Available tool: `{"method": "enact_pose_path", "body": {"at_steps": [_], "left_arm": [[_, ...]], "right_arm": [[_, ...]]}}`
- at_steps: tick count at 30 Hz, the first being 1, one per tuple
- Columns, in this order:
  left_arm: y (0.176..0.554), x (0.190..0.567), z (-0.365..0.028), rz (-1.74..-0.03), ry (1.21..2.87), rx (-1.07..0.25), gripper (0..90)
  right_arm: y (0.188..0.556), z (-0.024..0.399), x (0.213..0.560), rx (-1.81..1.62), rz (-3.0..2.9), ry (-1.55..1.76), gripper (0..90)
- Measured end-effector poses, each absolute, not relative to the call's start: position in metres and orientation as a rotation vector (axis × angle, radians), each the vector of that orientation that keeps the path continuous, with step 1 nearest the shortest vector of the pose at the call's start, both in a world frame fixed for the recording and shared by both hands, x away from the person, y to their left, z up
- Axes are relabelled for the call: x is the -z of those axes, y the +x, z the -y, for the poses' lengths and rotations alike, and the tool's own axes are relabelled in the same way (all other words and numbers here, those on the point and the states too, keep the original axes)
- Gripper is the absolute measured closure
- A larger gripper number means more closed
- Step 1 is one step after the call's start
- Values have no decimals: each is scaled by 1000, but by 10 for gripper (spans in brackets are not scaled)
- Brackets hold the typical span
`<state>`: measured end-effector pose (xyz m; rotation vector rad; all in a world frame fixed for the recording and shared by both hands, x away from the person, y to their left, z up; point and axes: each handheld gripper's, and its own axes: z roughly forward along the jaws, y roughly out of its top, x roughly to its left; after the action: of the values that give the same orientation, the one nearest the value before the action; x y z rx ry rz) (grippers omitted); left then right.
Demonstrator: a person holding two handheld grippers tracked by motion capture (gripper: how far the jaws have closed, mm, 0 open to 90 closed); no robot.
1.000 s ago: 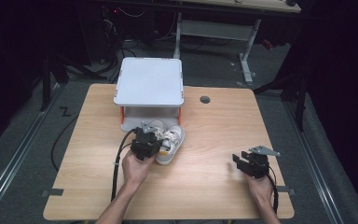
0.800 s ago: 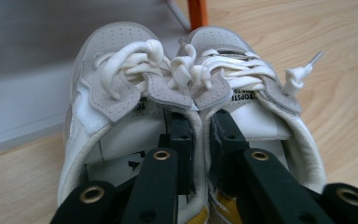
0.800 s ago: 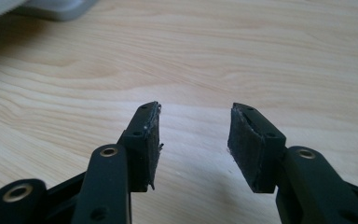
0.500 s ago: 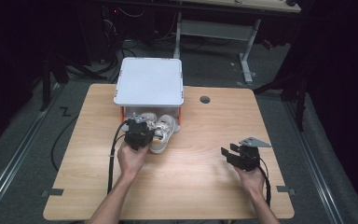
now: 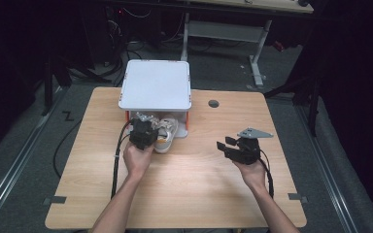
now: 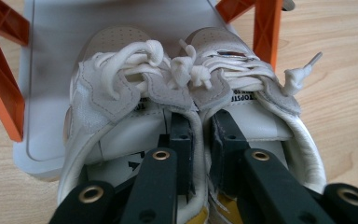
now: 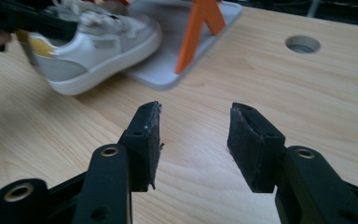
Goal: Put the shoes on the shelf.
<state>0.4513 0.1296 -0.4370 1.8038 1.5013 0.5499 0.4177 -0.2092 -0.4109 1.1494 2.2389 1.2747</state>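
Left gripper (image 6: pixel 198 154) pinches both shoes (image 6: pixel 186 93) by their inner collars, toes entering the rack (image 5: pixel 155 92); right gripper (image 7: pixel 193 140) gapes empty beside it.

We see two white shoes (image 6: pixel 186 93) with white laces (image 6: pixel 168 65), pale grey suede patches by the eyelets and a yellow tab at the heel. On the side of the shoe in the right gripper view a grey panel sits over a white sole. The rack (image 5: pixel 155 85) has a pale grey top and bright orange legs (image 6: pixel 0 74). The desk (image 5: pixel 199 189) is light wood with a fine grain. Both the left gripper (image 6: pixel 200 144) and the right gripper (image 7: pixel 193 140) are black, with brass-coloured rivets.
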Motion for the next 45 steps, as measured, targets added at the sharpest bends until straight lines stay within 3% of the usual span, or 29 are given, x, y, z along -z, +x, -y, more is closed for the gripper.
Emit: {"method": "enact_pose_path", "body": {"at_steps": [7, 18, 23, 29, 33, 39, 45], "left_arm": [[459, 442, -129, -1547, 1759, -570, 802], [466, 448, -122, -1577, 1747, -620, 788], [468, 454, -123, -1584, 1756, -604, 768], [468, 455, -123, -1559, 1809, -611, 706], [469, 454, -124, -1560, 1802, -585, 625], [466, 449, -122, -1509, 1795, -573, 406], [459, 443, -124, -1488, 1785, -561, 321]], "right_arm": [[435, 185, 377, -1346, -2237, 1082, 671], [468, 140, 348, -1388, -2202, 1020, 666], [488, 112, 343, -1348, -2209, 1022, 731], [506, 89, 343, -1285, -2188, 1027, 740], [514, 76, 348, -1203, -2227, 1025, 747], [517, 71, 348, -1173, -2233, 1014, 745], [517, 72, 349, -1185, -2235, 1011, 745]]}}
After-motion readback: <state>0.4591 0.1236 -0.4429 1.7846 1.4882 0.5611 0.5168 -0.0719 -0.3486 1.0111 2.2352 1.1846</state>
